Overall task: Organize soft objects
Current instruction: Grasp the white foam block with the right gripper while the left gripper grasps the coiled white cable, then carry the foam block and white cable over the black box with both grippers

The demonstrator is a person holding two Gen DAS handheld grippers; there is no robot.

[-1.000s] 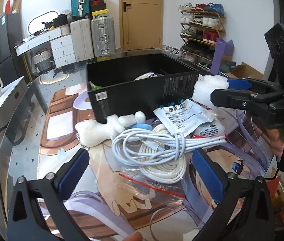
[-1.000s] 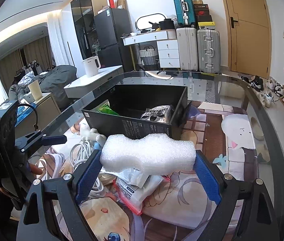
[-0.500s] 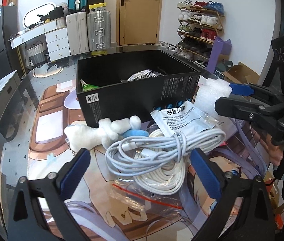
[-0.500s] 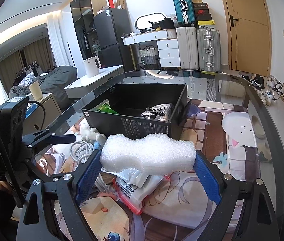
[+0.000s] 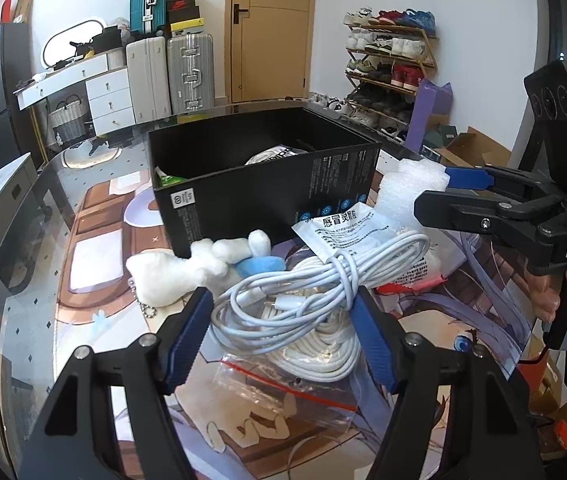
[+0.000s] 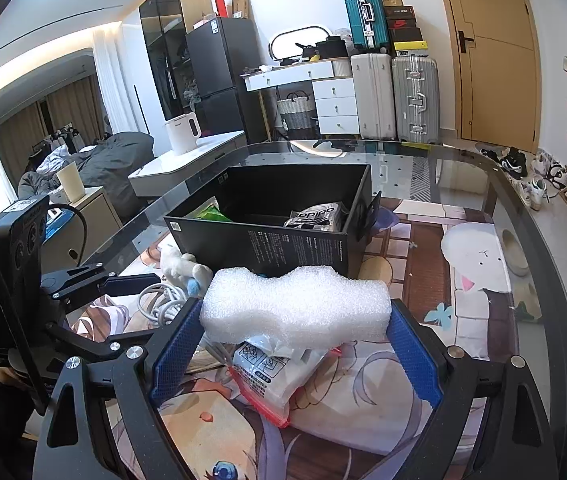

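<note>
Just in front of the black box (image 5: pixel 263 184), the left gripper (image 5: pixel 283 320) is closing around the floppy white cable bundle (image 5: pixel 307 292); best pinched mid-coil. The right gripper (image 6: pixel 295 344) clamps a light, squashy foam block (image 6: pixel 295 308)

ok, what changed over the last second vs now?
The left gripper was wide open a second ago; its jaws are now closing around the bundled white cable, the pads about at the coil's sides, grip not yet clear. The right gripper is unchanged, holding the white foam block in front of the black box. The plush toy and packets have not moved.
</note>
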